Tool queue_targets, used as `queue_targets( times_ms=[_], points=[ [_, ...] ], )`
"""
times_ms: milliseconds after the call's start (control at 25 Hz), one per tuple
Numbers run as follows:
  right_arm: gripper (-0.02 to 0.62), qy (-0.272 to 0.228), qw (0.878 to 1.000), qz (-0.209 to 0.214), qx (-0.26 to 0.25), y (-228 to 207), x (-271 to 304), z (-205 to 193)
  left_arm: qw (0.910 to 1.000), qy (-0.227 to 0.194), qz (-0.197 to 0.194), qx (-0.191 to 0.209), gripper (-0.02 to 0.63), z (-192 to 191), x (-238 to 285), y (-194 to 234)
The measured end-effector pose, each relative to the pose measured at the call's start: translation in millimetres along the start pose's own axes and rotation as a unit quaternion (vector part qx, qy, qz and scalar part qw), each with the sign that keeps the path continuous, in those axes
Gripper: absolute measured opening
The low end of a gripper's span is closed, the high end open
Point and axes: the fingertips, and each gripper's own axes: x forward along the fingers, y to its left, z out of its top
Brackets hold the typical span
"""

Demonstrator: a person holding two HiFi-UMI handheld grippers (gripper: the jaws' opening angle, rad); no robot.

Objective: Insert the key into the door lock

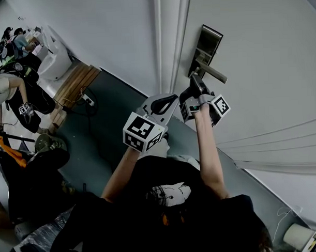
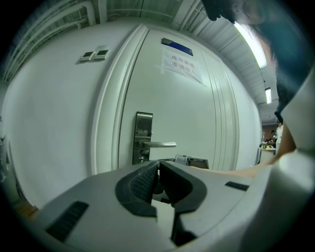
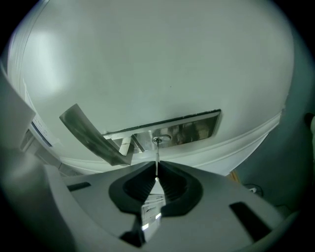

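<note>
key at the keyhole

the right gripper (image 3: pixel 156 170) has its jaws closed tight on the key (image 3: pixel 157 156), with the thin blade pointing out in front. the blade tip meets the round keyhole (image 3: pixel 161 140) in the metal plate of the door lock (image 3: pixel 192 128), just beside the lever handle (image 3: pixel 91 135) (how deep it sits cannot be told). the left gripper (image 2: pixel 158 170) is held back from the white door (image 2: pixel 197 113), jaws pressed together with nothing between them.

Door (image 3: pixel 162 64) straight ahead of my right claw (image 3: pixel 156 170). Lock plate (image 3: pixel 189 129) just past the tips, handle (image 3: pixel 91 134) alongside.
</note>
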Motion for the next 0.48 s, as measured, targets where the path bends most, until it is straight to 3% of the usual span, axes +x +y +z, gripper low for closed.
queue_targets(
  times_ms=[480],
  points=[
    [0.020,-0.016,1.000,0.009,0.009,-5,17,17,0.9999,0.006,0.010,0.001,0.015,2,0,20]
  ],
)
